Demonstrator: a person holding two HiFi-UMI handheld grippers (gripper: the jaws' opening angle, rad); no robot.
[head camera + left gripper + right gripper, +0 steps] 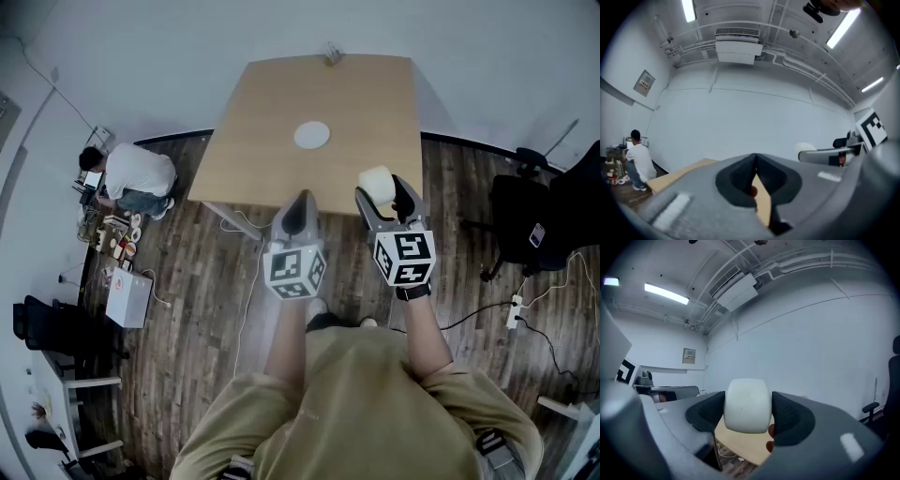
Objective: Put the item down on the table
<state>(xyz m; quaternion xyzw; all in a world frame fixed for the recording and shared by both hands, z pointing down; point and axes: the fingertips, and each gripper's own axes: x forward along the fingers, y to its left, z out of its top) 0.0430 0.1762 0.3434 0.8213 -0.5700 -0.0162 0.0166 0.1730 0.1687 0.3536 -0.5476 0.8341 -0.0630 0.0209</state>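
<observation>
White item (pixel 377 180), pale and rounded, sits clamped in the right gripper (pixel 382 190), whose two dark pads press on its left and right sides. It is held in the air over the near right corner of the table (pixel 281 122), not touching the wood. In the right gripper view the tan top and its near edge show underneath it. The left gripper (pixel 298 212) is level beside it, over the middle of the table's near edge, with its jaws brought together at the tips and nothing caught between them. A sliver of the tabletop shows through the slit lower down in the left gripper view. On the table, near its centre, lies a flat white disc (pixel 312 135), well apart from both tools, and a small object (pixel 332 58) that I cannot make out sits at the far edge. To the left of the table a person (pixel 134 178) in a white top crouches on the wooden floor (pixel 206 309), with a white box (pixel 127 298) on the floor nearer to me. To the right of the table stands a black chair (pixel 530 220).
</observation>
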